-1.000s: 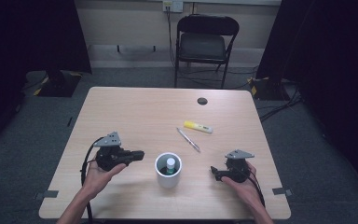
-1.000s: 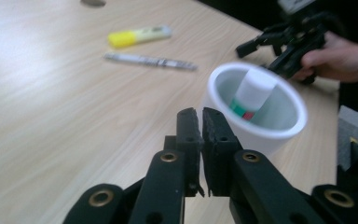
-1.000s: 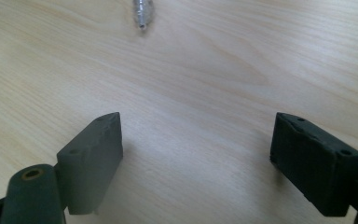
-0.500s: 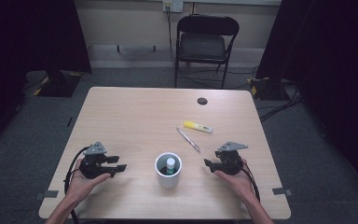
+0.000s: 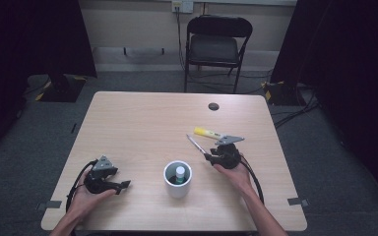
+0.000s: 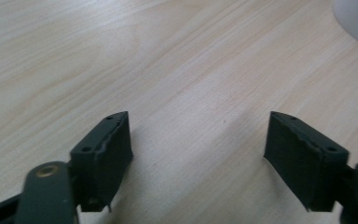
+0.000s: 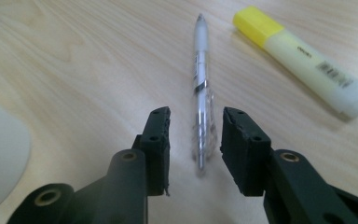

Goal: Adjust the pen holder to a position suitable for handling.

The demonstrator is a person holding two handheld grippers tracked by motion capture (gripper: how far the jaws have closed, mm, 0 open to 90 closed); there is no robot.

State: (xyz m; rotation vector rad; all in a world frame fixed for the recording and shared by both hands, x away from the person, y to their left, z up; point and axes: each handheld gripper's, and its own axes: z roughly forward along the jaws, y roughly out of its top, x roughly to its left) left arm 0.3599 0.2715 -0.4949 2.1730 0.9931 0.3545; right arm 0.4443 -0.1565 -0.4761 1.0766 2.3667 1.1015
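Right gripper view: the clear pen (image 7: 200,88) is seen at the frame centre, lying on the table (image 7: 74,56), its near end between the parted jaws of the right gripper (image 7: 193,140), apparently not yet pinched. In the left gripper view, the left gripper (image 6: 198,140) is spread wide over bare wood.

Person's got both forearms coming in low over the near edge, one gripper in each hand. The left gripper (image 5: 123,185) sits down near the front left with its jaws spread wide apart and nothing between them, hand (image 5: 86,194) wrapped round the back of it, cable looping off to the side. The right gripper (image 5: 207,157) is pushed further forward, jaws pointing away and to the left and only partly closed, right hand (image 5: 234,173) behind it with the wrist fairly straight.
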